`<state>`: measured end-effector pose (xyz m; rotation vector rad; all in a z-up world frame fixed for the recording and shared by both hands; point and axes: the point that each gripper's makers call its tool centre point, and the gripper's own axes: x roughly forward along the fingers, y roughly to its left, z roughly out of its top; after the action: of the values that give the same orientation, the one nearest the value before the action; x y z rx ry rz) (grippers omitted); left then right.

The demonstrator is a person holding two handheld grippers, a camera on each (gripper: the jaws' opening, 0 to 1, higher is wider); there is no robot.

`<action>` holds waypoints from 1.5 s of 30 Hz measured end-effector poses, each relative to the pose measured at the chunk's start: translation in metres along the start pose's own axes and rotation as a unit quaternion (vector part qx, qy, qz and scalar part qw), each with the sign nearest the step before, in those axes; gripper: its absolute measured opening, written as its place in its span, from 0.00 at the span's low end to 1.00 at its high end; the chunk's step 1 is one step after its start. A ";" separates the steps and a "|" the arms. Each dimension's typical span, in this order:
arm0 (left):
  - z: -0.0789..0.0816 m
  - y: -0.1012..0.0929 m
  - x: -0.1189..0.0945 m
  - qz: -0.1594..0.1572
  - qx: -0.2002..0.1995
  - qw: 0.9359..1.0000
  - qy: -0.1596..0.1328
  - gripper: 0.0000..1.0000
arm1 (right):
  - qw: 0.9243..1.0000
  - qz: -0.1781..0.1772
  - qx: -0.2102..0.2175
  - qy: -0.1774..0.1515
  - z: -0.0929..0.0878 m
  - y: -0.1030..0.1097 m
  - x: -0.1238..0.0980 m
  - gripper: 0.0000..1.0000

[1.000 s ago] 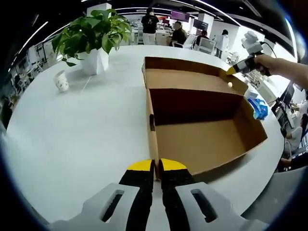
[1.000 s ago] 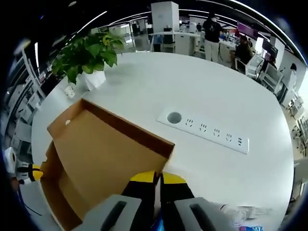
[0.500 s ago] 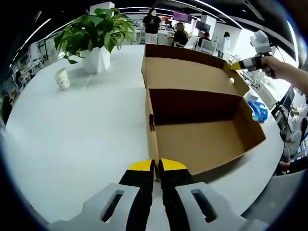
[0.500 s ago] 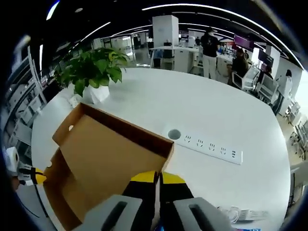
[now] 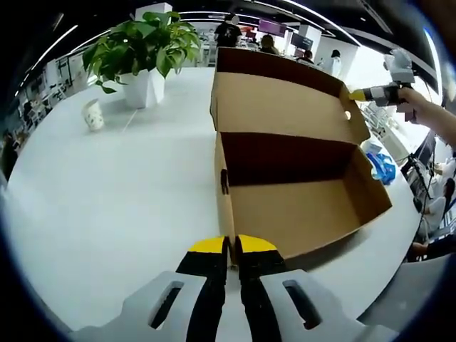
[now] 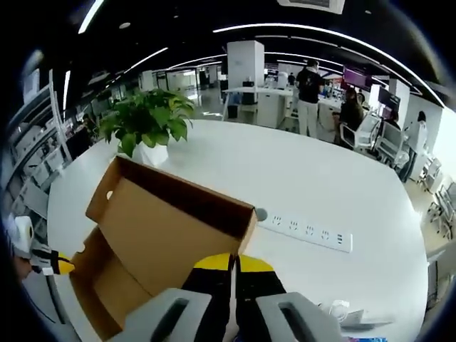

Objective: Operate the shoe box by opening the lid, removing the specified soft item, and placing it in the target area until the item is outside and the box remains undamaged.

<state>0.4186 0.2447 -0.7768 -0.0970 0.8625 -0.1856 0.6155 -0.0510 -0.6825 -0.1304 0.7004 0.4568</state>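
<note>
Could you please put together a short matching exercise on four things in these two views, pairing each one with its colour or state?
Things
1. shoe box lid
2. left gripper
3. plant pot
4. power strip

States
A. white, holding a leafy green plant
B. lying flat on the white table, set flush into it
C. brown cardboard, raised at a slant with the right gripper at its corner
D. yellow-tipped jaws shut on the near wall of the box

Pairs: 1-C, 2-D, 3-A, 4-B
</note>
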 end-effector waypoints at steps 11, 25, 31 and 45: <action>-0.001 0.001 0.000 0.002 -0.001 1.000 -0.005 0.02 | 0.999 -0.004 0.000 -0.051 -0.003 0.017 -0.033 0.00; -0.001 0.002 0.000 0.008 0.003 1.000 -0.006 0.02 | 0.994 -0.016 -0.021 -0.106 -0.010 0.032 -0.061 0.00; -0.001 -0.001 -0.003 0.010 0.004 1.000 -0.008 0.02 | 0.993 -0.017 -0.027 -0.117 -0.014 0.033 -0.067 0.00; -0.004 -0.010 -0.010 0.010 0.011 1.000 -0.014 0.03 | 0.990 -0.021 -0.033 -0.134 -0.033 0.043 -0.084 0.00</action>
<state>0.4083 0.2370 -0.7706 -0.0695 0.8324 -0.1743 0.5204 -0.0513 -0.6511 -0.1420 0.4175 0.4480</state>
